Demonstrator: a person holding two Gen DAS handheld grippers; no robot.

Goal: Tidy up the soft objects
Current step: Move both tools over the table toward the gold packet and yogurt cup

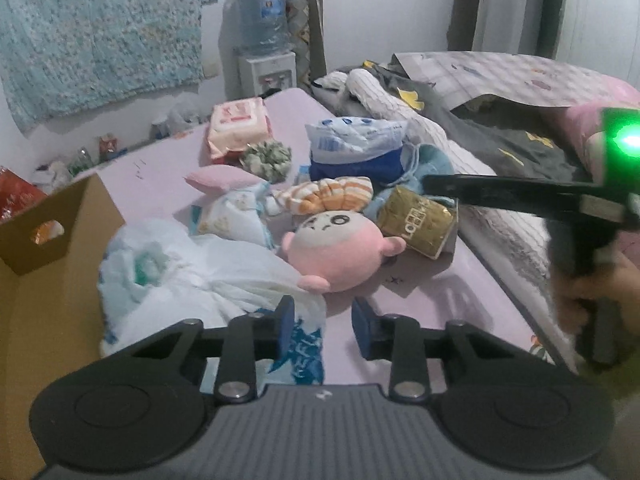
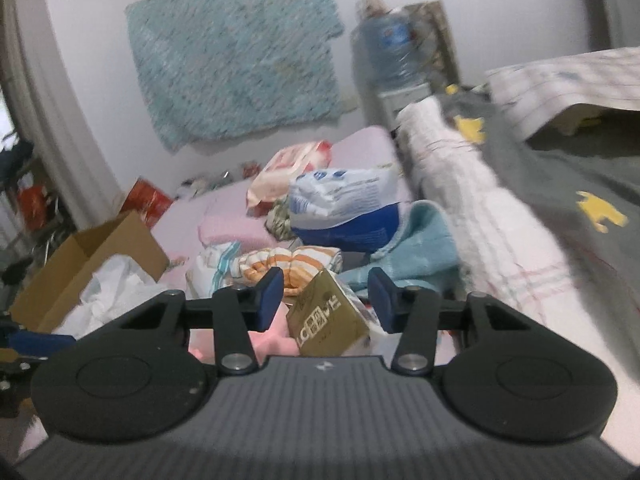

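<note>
The right tongs point(image 2: 326, 298) gape empty over the gold packet point(image 2: 326, 322); light and crinkly, it wants pinching across its flat sides. The left tongs point(image 1: 322, 326) hang empty, half open.

both tongs spread, nothing gripped

the left tongs point(image 1: 322, 326) sit low with their blue pads parted and empty, aimed forward. the right tongs point(image 2: 326, 298) are also parted, pads clear on either side; from the left wrist view its black body reaches in from the right, held by a hand point(image 1: 600, 300) around the handle.
</note>
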